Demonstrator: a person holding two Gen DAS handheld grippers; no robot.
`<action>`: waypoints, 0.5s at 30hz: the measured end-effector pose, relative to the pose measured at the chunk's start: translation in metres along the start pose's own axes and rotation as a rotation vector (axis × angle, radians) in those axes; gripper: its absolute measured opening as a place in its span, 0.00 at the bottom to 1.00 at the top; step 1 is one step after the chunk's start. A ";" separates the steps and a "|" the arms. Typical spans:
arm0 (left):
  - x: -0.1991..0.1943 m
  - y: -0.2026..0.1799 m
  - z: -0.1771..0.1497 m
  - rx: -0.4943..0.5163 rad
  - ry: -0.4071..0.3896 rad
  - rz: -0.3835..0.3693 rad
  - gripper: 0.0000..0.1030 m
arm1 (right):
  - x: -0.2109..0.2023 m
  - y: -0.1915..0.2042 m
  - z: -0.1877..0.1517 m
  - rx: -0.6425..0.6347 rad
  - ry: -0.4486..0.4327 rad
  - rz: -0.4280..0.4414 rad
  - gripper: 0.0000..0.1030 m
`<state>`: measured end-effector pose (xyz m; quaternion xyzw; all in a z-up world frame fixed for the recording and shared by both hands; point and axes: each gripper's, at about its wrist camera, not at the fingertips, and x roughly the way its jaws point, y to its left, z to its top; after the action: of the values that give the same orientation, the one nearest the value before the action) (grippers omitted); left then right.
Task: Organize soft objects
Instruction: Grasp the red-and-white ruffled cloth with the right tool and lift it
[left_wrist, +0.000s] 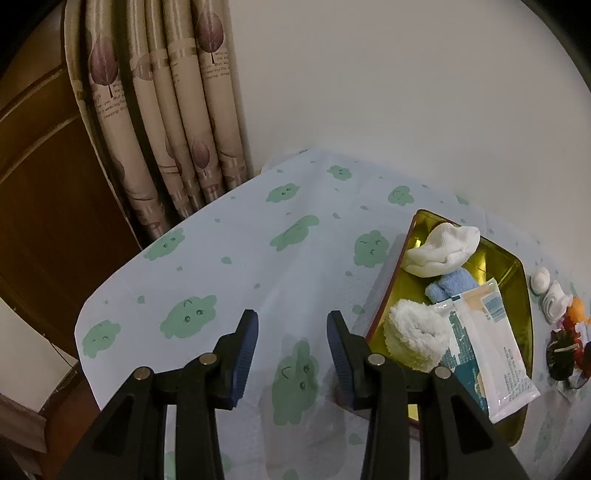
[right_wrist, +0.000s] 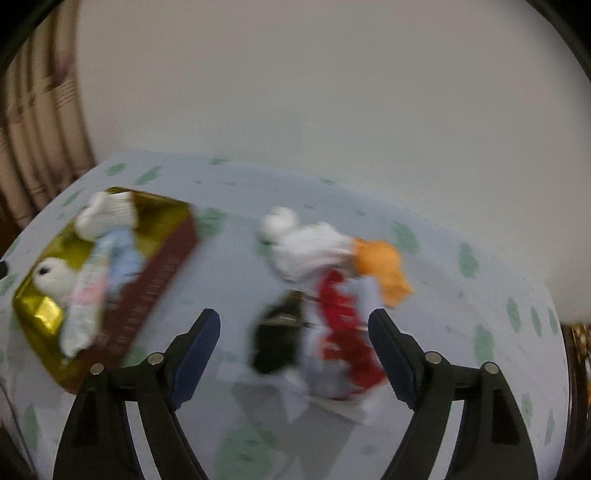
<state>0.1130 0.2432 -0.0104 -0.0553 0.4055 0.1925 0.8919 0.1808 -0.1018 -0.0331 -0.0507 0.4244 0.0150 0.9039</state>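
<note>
A gold tin with dark red sides (left_wrist: 517, 266) (right_wrist: 155, 280) holds a white sock (left_wrist: 443, 251), a blue cloth (left_wrist: 448, 286), a fluffy white roll (left_wrist: 415, 339) and a wipes packet (left_wrist: 491, 343). My left gripper (left_wrist: 291, 350) is open and empty over the tablecloth, left of the tin. My right gripper (right_wrist: 295, 354) is open wide above a blurred pile: a red and white packet (right_wrist: 343, 332), a black item (right_wrist: 277, 343), a white cloth (right_wrist: 310, 247) and an orange cloth (right_wrist: 384, 266). Nothing is held.
The table has a pale cloth with green cloud prints (left_wrist: 236, 236). Curtains (left_wrist: 166, 110) and a brown door (left_wrist: 48, 206) stand at the left. A white wall is behind. The right wrist view is motion blurred.
</note>
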 end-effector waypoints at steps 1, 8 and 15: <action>0.000 0.000 0.000 0.003 -0.002 0.003 0.38 | 0.003 -0.012 -0.002 0.017 0.006 -0.018 0.74; -0.001 -0.005 -0.001 0.032 -0.007 0.002 0.38 | 0.029 -0.045 -0.013 0.047 0.058 -0.039 0.67; -0.002 -0.013 -0.001 0.066 -0.023 0.010 0.38 | 0.058 -0.043 -0.017 0.048 0.092 -0.022 0.67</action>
<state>0.1161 0.2305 -0.0100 -0.0213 0.4014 0.1842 0.8969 0.2082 -0.1474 -0.0851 -0.0344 0.4653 -0.0075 0.8845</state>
